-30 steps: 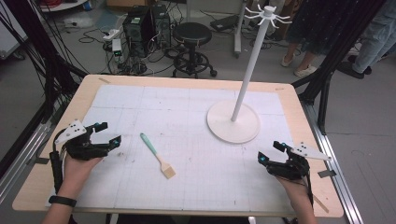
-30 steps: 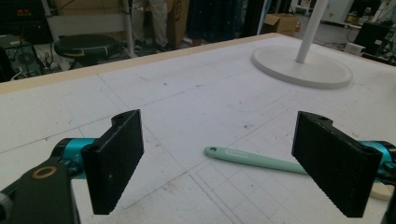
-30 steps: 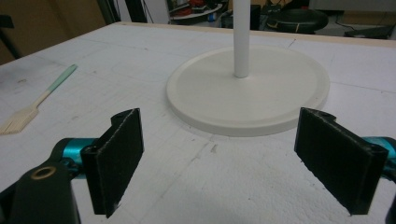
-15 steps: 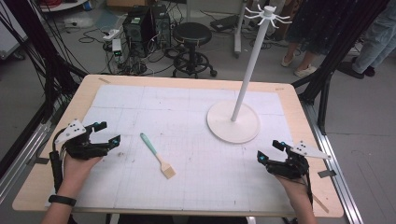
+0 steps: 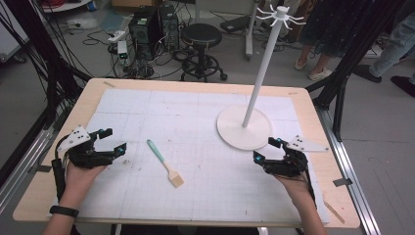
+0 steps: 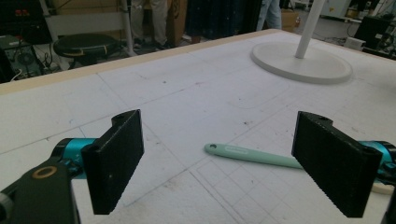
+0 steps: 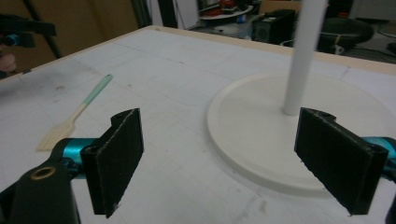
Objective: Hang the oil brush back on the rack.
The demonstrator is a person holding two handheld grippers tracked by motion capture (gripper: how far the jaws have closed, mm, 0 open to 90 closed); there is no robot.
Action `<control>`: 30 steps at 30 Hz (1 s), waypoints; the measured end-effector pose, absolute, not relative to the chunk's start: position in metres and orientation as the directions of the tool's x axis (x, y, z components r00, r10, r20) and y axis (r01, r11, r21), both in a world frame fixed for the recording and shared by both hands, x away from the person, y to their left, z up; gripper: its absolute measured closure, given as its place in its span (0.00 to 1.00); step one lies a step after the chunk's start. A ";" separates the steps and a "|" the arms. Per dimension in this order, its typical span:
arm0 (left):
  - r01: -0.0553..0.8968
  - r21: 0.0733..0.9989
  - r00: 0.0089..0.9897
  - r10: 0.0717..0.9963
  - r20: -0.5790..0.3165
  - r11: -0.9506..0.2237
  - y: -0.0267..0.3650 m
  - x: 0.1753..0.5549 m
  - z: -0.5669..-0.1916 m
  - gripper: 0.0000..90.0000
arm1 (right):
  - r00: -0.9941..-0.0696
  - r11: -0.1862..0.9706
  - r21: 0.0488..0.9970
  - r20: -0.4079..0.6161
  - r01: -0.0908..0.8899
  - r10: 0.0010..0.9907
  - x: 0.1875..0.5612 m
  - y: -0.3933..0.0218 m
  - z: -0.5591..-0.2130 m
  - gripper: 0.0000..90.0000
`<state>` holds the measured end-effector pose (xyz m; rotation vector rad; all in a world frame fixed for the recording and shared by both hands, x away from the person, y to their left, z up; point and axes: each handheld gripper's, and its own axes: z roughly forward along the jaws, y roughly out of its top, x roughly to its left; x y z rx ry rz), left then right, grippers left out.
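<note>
A small brush [image 5: 164,161] with a mint-green handle and a pale tan head lies flat on the white mat, left of centre. Its handle [image 6: 252,154] shows between my left jaws, and the whole brush [image 7: 74,115] lies at the left of the right gripper view. A white stand [image 5: 243,131] with a round base, a tall pole and hooks on top rises at the right; its base [image 7: 261,126] sits just beyond my right jaws. My left gripper [image 5: 113,141] rests open near the left edge. My right gripper [image 5: 266,150] rests open near the stand's base. Both hold nothing.
The wooden table [image 5: 313,112] carries a white gridded mat [image 5: 195,117]. Beyond the far edge stand a black stool [image 5: 201,35], computer boxes [image 5: 147,27] with cables, and people's legs [image 5: 323,39]. Black frame posts [image 5: 342,83] flank both sides.
</note>
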<state>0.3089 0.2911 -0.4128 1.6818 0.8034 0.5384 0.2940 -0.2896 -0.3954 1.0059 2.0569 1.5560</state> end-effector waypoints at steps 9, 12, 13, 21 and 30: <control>0.230 0.963 0.668 0.742 -0.053 -0.138 0.289 0.307 -0.412 0.19 | -0.746 0.191 0.933 0.110 0.306 0.657 0.310 -0.241 -0.390 0.16; 0.231 0.964 0.665 0.744 -0.059 -0.130 0.290 0.307 -0.412 0.19 | -0.767 0.205 0.929 0.114 0.307 0.631 0.316 -0.224 -0.390 0.16; 0.230 0.964 0.666 0.744 -0.057 -0.132 0.290 0.308 -0.412 0.19 | -0.774 0.212 0.928 0.113 0.306 0.623 0.318 -0.219 -0.390 0.16; 0.227 0.968 0.658 0.749 -0.070 -0.109 0.291 0.309 -0.412 0.19 | -0.825 0.273 0.911 0.112 0.307 0.555 0.331 -0.166 -0.391 0.16; 0.224 0.969 0.655 0.752 -0.074 -0.100 0.293 0.309 -0.411 0.19 | -0.855 0.327 0.893 0.111 0.310 0.507 0.338 -0.118 -0.398 0.16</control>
